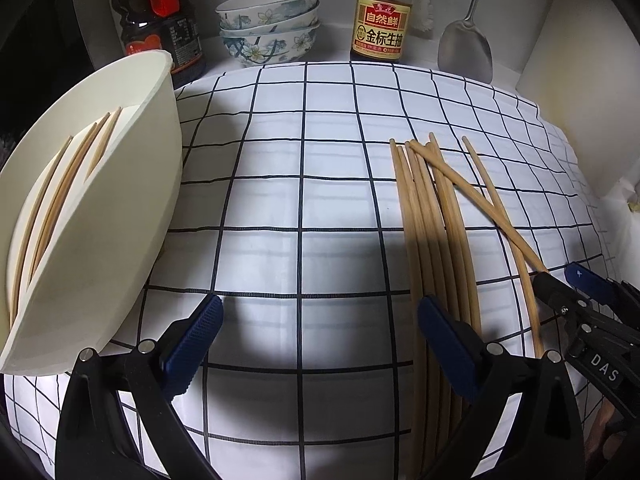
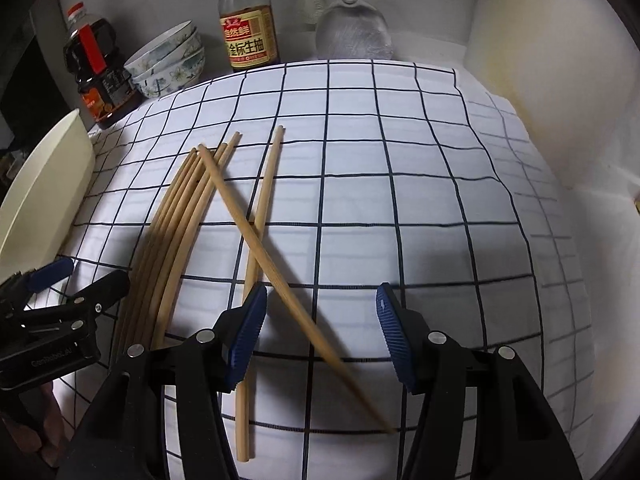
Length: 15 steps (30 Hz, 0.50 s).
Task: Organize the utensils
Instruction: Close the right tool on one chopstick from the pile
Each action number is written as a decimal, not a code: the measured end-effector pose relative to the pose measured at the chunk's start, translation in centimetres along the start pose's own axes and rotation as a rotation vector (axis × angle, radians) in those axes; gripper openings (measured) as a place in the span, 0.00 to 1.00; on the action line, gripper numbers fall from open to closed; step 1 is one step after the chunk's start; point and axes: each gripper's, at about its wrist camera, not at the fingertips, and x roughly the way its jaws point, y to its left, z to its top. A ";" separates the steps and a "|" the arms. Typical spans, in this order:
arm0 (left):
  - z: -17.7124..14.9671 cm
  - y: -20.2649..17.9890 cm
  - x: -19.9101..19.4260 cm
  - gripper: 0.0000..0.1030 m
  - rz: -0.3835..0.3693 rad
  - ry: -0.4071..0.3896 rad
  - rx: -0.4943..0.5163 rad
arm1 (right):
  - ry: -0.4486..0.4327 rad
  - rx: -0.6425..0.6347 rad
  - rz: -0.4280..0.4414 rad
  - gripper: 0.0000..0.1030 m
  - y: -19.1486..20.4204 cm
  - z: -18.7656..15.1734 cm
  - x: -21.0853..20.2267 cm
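The chopsticks [image 2: 188,216] are lying loose on the checked worktop [image 2: 400,200] right of the white holder [image 1: 132,184], long axes running toward the sauce bottle [image 2: 248,36], one crossing askew. The right hand-held gripper [image 2: 322,336] is hanging spread over that stray, probably to pick it; the left hand-held gripper [image 1: 320,340] is waiting spread beside the holder, empty.

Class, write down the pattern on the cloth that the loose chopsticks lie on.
The cloth is white with a dark grid of thin lines; the right wrist view shows it best.

Tan chopsticks [image 2: 188,216], black-gridded white cloth [image 2: 400,200].
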 end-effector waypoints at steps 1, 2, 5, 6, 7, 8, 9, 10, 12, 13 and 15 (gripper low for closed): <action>0.0 -0.1 -0.1 0.91 0.001 -0.002 0.004 | -0.001 -0.006 -0.002 0.53 0.0 0.0 0.0; 0.0 -0.1 -0.1 0.89 -0.001 -0.003 0.008 | -0.001 -0.011 -0.002 0.53 0.0 0.1 0.1; -0.1 -0.1 -0.2 0.88 -0.004 -0.002 0.014 | -0.002 -0.011 0.002 0.53 -0.2 0.1 0.1; -0.1 0.0 -0.2 0.87 -0.007 -0.001 0.018 | -0.001 -0.014 0.002 0.53 -0.2 0.1 0.1; -0.1 -0.1 -0.2 0.87 -0.007 0.001 0.021 | -0.002 -0.018 0.001 0.53 -0.2 0.1 0.1; -0.1 -0.1 -0.2 0.86 -0.008 0.003 0.024 | -0.002 -0.021 0.003 0.53 -0.2 0.1 0.1; -0.1 -0.2 -0.2 0.86 -0.010 0.005 0.031 | -0.003 -0.025 0.003 0.53 -0.2 0.2 0.1; 0.0 -0.5 -0.2 0.86 -0.008 0.004 0.040 | -0.004 -0.028 0.004 0.53 -0.2 0.3 0.1; 0.0 -0.9 -0.1 0.85 -0.003 0.006 0.058 | -0.005 -0.042 0.006 0.53 -0.1 0.5 0.2; 0.0 -1.2 -0.1 0.84 0.002 0.008 0.065 | -0.005 -0.046 0.007 0.53 -0.1 0.6 0.3; 0.0 -1.5 0.3 0.79 -0.002 0.027 0.078 | -0.003 -0.061 0.009 0.53 -0.1 0.8 0.4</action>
